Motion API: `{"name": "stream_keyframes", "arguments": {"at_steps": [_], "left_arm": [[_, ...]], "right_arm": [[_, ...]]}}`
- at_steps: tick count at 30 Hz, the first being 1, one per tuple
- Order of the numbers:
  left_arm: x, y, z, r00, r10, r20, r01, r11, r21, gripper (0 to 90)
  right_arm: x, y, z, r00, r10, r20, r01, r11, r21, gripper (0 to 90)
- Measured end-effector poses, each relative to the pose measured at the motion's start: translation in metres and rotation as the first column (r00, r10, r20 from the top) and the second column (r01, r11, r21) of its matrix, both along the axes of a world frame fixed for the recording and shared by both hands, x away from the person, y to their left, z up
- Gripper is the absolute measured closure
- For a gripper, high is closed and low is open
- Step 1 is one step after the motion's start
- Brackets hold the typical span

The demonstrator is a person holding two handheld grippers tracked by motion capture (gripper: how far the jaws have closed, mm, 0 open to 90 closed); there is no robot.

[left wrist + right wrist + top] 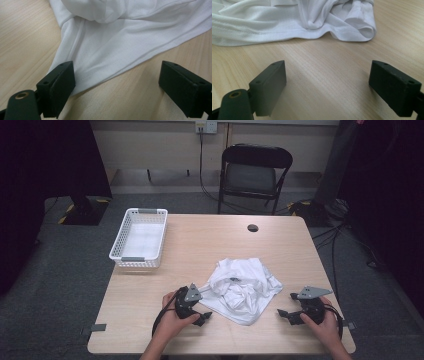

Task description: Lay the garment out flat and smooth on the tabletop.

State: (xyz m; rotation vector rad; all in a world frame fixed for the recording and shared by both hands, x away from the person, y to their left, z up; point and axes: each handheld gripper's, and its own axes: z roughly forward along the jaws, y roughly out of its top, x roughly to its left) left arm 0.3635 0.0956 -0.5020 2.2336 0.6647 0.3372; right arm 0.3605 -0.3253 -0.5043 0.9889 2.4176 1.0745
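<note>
Now approach step: left gripper (204,316) at the white shirt's (242,287) near-left edge, right gripper (286,315) short of it, fingers wide, empty. Next: close on hem.

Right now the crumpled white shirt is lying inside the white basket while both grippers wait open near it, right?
Not quite. The white shirt lies on the table, apart from the basket, as the high view shows. The left gripper and right gripper are indeed open beside it.
</note>
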Motion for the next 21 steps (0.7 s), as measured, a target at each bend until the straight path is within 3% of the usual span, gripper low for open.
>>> {"name": "stream_keyframes", "arguments": {"at_steps": [16,19,21], "left_arm": [[-0.0011,-0.0018,0.0001,0.9999,0.016,-0.001,-0.016,0.9999,0.000,13.0],[-0.0010,-0.0019,0.0005,0.9998,0.021,-0.005,-0.021,0.9998,-0.007,13.7],[-0.0004,-0.0007,0.0037,0.9991,0.028,-0.033,-0.029,0.9988,-0.039,14.3]], "right_arm": [[0.0002,0.0037,0.0001,0.9999,-0.011,0.001,0.011,0.9999,-0.003,13.1],[0.0002,0.0049,0.0003,1.0000,-0.006,-0.001,0.006,1.0000,-0.002,13.7],[0.0008,0.0073,0.0033,0.9999,-0.004,-0.014,0.004,0.9999,-0.015,15.6]]}}
